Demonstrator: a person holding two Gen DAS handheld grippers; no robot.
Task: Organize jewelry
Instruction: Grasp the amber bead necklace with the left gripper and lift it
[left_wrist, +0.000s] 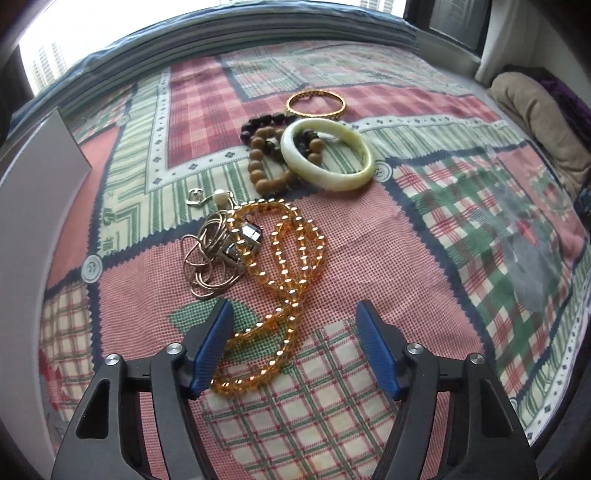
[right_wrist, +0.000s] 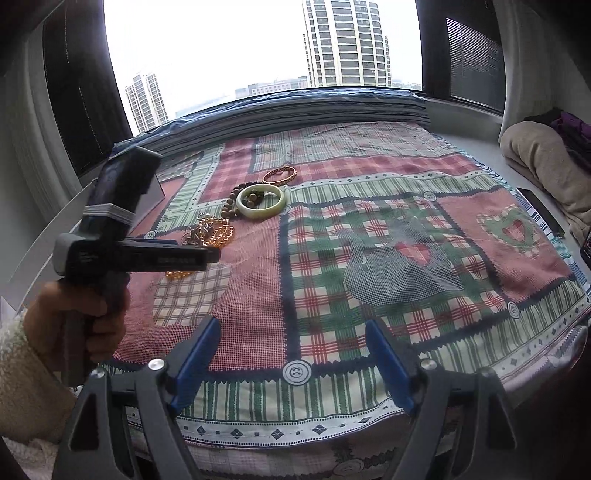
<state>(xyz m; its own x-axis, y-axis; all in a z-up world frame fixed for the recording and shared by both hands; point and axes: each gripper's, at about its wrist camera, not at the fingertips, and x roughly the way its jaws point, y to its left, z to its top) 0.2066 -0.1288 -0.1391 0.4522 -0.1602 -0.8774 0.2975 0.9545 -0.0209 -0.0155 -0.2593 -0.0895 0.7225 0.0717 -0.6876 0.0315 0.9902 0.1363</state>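
One amber bead necklace (left_wrist: 284, 266), lengthwise toward left gripper (left_wrist: 295, 314).

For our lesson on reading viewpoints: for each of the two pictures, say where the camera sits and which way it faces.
Left wrist view: sits on the left tool, low over the bedspread, facing the window; the amber bead necklace lies between its open blue fingers.
Right wrist view: sits on the right tool, higher and further back, facing the window; shows its open fingers, plus the left tool and the hand holding it.
Shared: necklace, jade bangle, gold bangle, bedspread.
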